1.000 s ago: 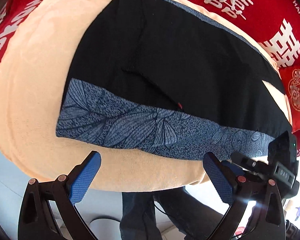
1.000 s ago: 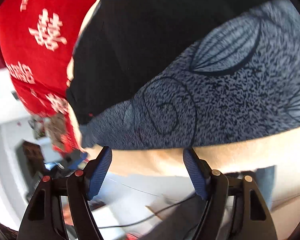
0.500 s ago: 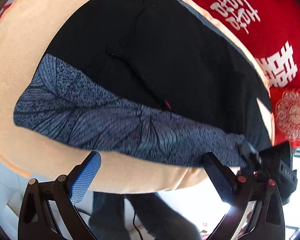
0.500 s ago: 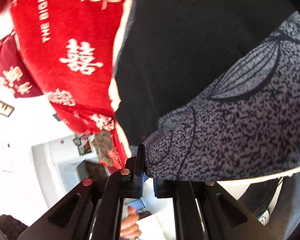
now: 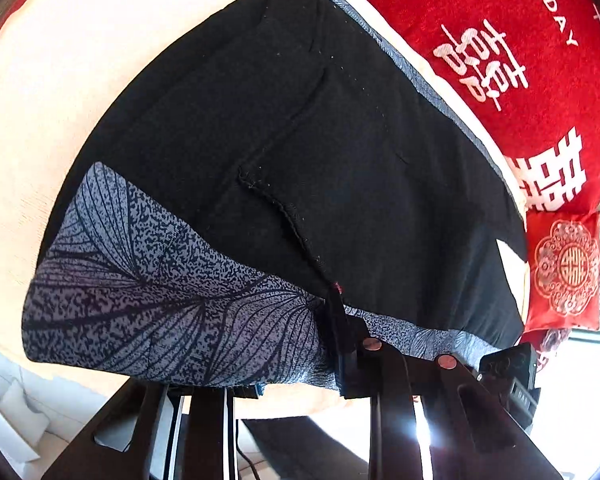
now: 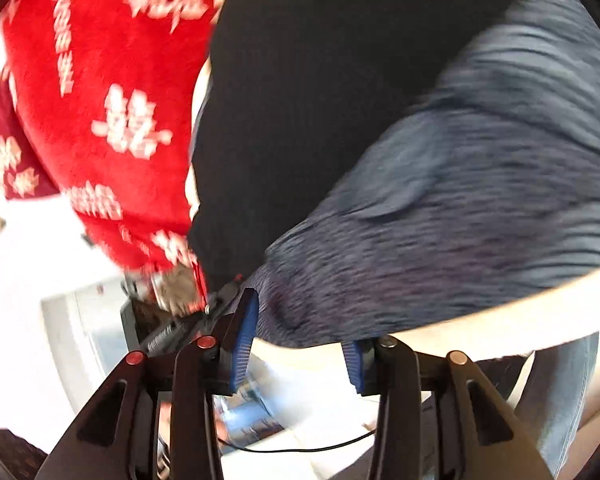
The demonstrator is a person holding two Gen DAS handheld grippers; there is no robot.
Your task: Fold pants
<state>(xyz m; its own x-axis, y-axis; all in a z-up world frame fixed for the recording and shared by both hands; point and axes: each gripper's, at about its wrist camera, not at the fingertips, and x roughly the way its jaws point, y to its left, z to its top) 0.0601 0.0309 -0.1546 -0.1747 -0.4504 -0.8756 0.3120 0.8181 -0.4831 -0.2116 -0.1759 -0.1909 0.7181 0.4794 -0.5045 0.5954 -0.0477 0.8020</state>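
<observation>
Black pants [image 5: 340,152] with a grey leaf-patterned band [image 5: 160,312] lie flat on a peach cushion [image 5: 60,80]. My left gripper [image 5: 300,376] is shut on the near edge of the patterned band. In the right wrist view, which is blurred, the pants [image 6: 320,100] and their patterned band [image 6: 460,208] fill the frame. My right gripper [image 6: 296,340] is open, its blue pads [image 6: 242,332] either side of the band's near corner, which sits between the jaws.
A red blanket with white characters [image 5: 520,60] lies behind the cushion and shows in the right wrist view [image 6: 112,120]. A small red embroidered pillow [image 5: 564,272] sits at the right. The right gripper's body [image 5: 508,376] shows beside the left one. Floor and furniture lie below.
My left gripper has moved in and shut on the patterned band's edge. My right gripper, shut on the band's corner half a second ago, has opened.
</observation>
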